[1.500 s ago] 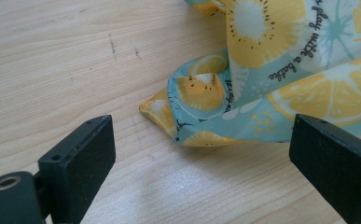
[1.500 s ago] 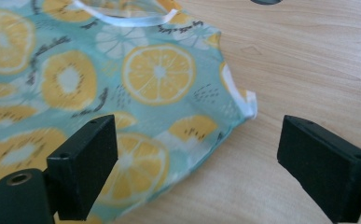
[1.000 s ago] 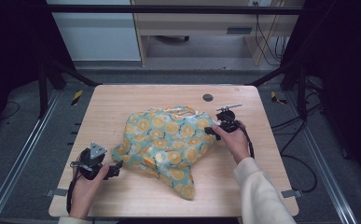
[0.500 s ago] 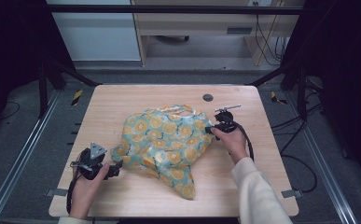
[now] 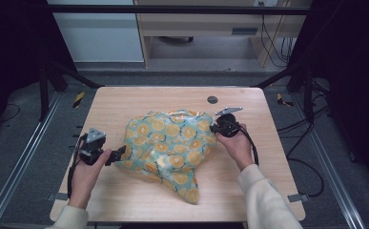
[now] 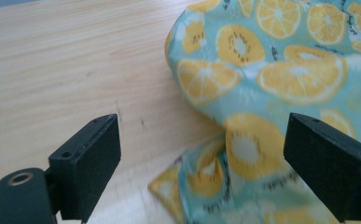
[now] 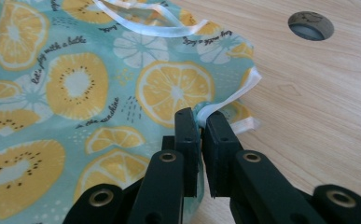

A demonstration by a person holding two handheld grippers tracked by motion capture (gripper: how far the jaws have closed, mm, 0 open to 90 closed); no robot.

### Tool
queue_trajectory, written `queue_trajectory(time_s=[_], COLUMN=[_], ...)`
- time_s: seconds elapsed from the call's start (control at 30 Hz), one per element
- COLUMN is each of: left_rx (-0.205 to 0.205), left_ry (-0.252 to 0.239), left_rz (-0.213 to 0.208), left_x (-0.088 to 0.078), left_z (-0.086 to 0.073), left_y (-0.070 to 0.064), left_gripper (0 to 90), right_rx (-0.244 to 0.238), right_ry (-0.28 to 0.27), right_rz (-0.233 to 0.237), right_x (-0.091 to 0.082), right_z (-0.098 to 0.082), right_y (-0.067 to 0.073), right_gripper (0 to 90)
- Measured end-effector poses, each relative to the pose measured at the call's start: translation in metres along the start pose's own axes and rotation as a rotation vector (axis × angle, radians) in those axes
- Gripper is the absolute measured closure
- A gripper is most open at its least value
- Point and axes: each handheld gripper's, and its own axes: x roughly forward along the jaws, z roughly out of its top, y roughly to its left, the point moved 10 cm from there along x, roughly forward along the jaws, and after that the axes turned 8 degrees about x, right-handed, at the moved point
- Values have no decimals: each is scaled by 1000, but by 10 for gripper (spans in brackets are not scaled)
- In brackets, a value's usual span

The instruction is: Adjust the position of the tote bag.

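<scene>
Item 1. Pale wooden table (image 5: 125,102) with rounded corners; a small round dark hole (image 5: 212,99) is set in the board near its far edge, also seen in the right gripper view (image 7: 310,25).

Item 2. Crumpled turquoise cloth printed with yellow citrus slices (image 5: 170,143), lying in a loose heap at the middle of the table, one pointed end trailing toward the near edge. White ribbon trim (image 7: 145,23) runs along its far hem. It lies between the two grippers.

Item 3. Right black two-jaw gripper (image 5: 216,128), held in the person's right hand (image 5: 237,145) at the cloth's far right edge. Its jaws have just been closing and now stand nearly together, pinching the cloth's white-trimmed hem between the pads (image 7: 200,122).

Item 4. Left black two-jaw gripper (image 5: 121,153), held in the left hand (image 5: 84,174) at the cloth's near left edge. Jaws wide apart; in the left gripper view (image 6: 201,158) a folded corner of the cloth (image 6: 206,172) lies between them, untouched by either pad.
</scene>
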Motion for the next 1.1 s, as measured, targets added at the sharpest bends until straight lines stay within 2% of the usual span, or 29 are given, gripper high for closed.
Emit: queue_trajectory(time_s=[0.1,0.17,0.2,0.3,0.5,0.53,0.7,0.77,0.8,0.83,0.87,0.97,1.0,1.03,1.07,1.1], left_rx=[-9,-33,-41,-54,-92,-108,-125,-123,-123,-123,-123,-134,-129,-129,-121,-121], left_ry=[4,6,17,28,68,82,94,100,104,104,106,110,132,132,157,157], left_rz=[-6,-31,-45,-51,-69,-99,-120,-133,-155,-155,-176,-180,-191,-191,-177,-177], left_x=[13,24,34,44,67,72,76,77,78,78,79,81,83,83,85,85], left_z=[16,24,30,34,34,32,29,27,28,28,28,29,27,27,24,24], left_y=[6,9,12,15,24,23,24,21,16,16,11,8,4,4,3,3], left_gripper=[111,110,105,104,97,94,91,94,96,98,120,189,264,317,369,433], right_rx=[-3,-9,-11,-11,-27,-30,-49,-50,-52,-49,-50,-48,-49,-48,-50,-50], right_ry=[2,4,2,-1,-4,-3,-1,-2,-3,-6,-8,-8,-10,-10,-10,-10], right_rz=[-4,-7,-3,1,3,6,4,5,6,6,6,6,5,4,4,4], right_x=[1,0,0,0,0,0,1,2,2,2,2,2,1,1,1,1], right_z=[-1,-1,-1,-1,0,0,-1,-1,-1,0,0,0,1,1,1,1], right_y=[-2,-3,-3,-2,0,0,2,3,4,4,4,5,4,4,4,4], right_gripper=[849,849,848,849,849,849,848,849,848,848,848,849,850,850,850,850])
